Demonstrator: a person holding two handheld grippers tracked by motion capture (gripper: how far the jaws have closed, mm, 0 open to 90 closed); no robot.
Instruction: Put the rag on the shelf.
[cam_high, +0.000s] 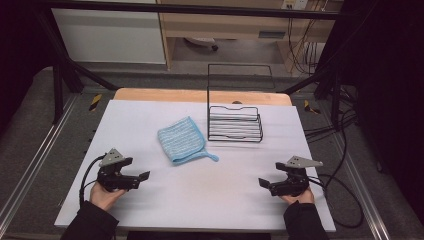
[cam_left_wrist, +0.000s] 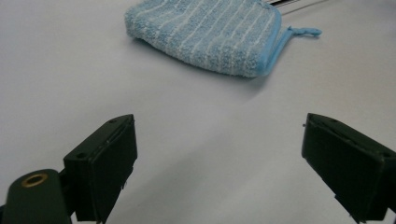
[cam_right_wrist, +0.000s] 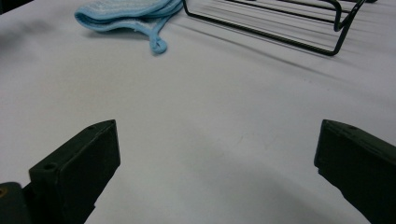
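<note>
Covering the bench, a white foam sheet (cam_high: 200, 200) carries a black wire rack (cam_high: 235, 124) at the far side. Just left of it lies a folded blue striped terry cloth (cam_high: 181, 140), untouched. Left gripper (cam_high: 142, 177) and right gripper (cam_high: 264, 183) rest near the front edge, well apart, jaws spread, empty.

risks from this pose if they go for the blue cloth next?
1. The cloth is folded; a pinch may catch only the top layer, so it could unfold on lifting.
2. Its hanging loop trails loose and might snag the wire rack close beside it.
3. The left hand-held gripper and right hand-held gripper, both open, face each other; converging could make them collide.
</note>
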